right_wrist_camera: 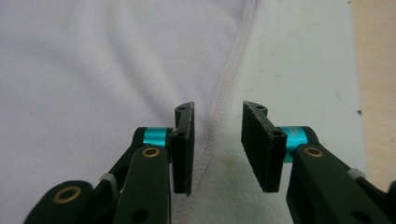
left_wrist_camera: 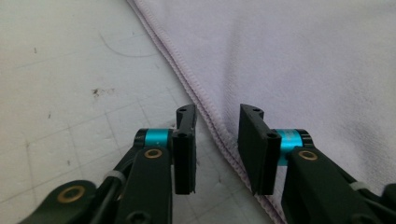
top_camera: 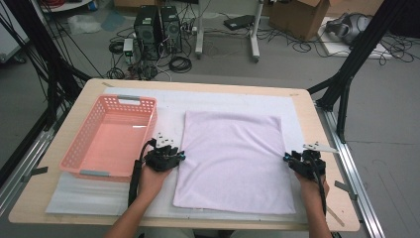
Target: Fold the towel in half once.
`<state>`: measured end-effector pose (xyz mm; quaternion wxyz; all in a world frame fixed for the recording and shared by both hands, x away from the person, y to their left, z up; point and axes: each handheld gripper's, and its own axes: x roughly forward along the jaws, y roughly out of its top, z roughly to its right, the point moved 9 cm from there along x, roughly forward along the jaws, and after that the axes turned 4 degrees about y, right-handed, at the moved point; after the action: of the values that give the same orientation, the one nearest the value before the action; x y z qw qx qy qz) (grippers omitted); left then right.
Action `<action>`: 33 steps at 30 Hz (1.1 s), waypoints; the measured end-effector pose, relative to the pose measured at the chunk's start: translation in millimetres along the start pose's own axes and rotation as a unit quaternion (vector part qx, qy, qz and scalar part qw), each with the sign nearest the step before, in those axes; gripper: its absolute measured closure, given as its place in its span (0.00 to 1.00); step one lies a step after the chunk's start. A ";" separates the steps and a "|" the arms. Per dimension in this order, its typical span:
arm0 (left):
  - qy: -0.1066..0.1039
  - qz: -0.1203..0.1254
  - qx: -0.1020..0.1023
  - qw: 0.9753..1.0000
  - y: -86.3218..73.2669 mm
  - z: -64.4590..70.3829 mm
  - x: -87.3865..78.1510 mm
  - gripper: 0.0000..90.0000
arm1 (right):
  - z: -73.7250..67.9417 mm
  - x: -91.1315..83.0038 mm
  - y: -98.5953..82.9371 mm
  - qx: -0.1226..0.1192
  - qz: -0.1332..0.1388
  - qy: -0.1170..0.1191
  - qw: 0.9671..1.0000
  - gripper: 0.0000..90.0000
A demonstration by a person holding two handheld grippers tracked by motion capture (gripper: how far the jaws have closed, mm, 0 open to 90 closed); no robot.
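Lavender towel (top_camera: 232, 161) lies flat on the white mat (top_camera: 163, 101) on my desk (top_camera: 317, 124), about centre, pink basket (top_camera: 86, 144) well off to its left.

My left hand-held gripper (top_camera: 174, 154) sits at the towel's left edge, roughly mid-length. In the left gripper view the left hand-held gripper (left_wrist_camera: 217, 128) has its jaws apart at a narrow gap, straddling the stitched hem (left_wrist_camera: 205, 105): one jaw over the mat, the other over the cloth. Nothing pinched between them.

My right hand-held gripper (top_camera: 292, 158) is at the towel's right edge, about level with the left one. In the right gripper view the right hand-held gripper (right_wrist_camera: 217, 128) is also parted at a similar narrow gap, with the hem (right_wrist_camera: 224, 93) running up between the jaws. Holding nothing.

Can't tell whether either set of jaw tips is touching the mat or just above it; the angle is too shallow. Towel looks undisturbed, apart from soft wrinkles near the right edge.
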<state>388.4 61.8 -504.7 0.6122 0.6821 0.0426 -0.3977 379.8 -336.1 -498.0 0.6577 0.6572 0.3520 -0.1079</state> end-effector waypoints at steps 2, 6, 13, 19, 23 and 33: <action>0.006 -0.001 0.024 1.000 -0.2 3.1 0.0 0.90 | 2.0 1.3 3.1 -0.004 0.006 -0.005 1.000 0.69; 0.013 -0.003 0.017 1.000 -0.4 1.5 -1.0 0.96 | 0.8 16.1 18.3 -0.042 0.008 0.011 0.999 0.83; 0.013 -0.002 0.014 1.000 -1.7 -0.3 -3.3 0.96 | -1.4 61.3 36.2 -0.053 -0.039 0.038 0.997 0.90; 0.008 0.003 0.010 1.000 -1.4 -1.2 -4.4 0.92 | 21.7 56.7 38.5 -0.005 -0.021 -0.016 1.000 0.85; -0.014 0.031 0.005 0.999 4.3 1.0 -6.5 0.65 | 15.7 39.5 38.9 -0.007 0.007 0.008 1.000 0.78; -0.084 0.111 0.007 0.990 22.4 15.8 -16.5 0.36 | -3.4 -18.2 9.8 -0.039 0.038 0.069 0.996 0.45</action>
<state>381.6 49.6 -475.9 0.6488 0.6515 -0.0875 -0.3835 371.4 -337.6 -478.9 0.6610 0.6494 0.3753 -0.0237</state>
